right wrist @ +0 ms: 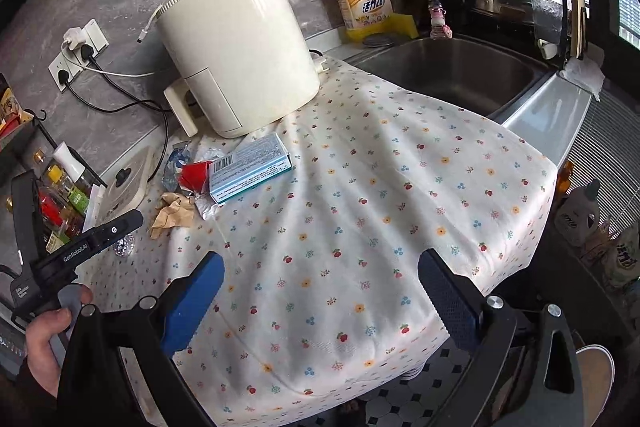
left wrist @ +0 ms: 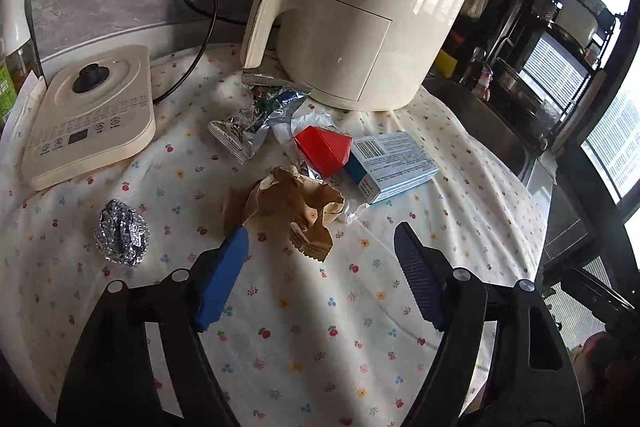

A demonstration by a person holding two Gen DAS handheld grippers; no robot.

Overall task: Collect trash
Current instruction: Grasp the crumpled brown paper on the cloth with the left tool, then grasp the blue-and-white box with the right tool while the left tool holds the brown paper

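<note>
Brown crumpled paper bag [left wrist: 292, 205] lies on the desk [left wrist: 320, 327] just ahead of the left gripper [left wrist: 320, 239], between its wide, empty fingers [left wrist: 224, 275]. Right gripper [right wrist: 320, 275], wide too, is far off.

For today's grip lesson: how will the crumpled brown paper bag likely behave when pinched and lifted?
The brown paper bag looks thin and creased, so it probably crushes between the pads and weighs little. Its loose flaps may sag or unfold. It touches the clear wrapper, which might drag along.
</note>
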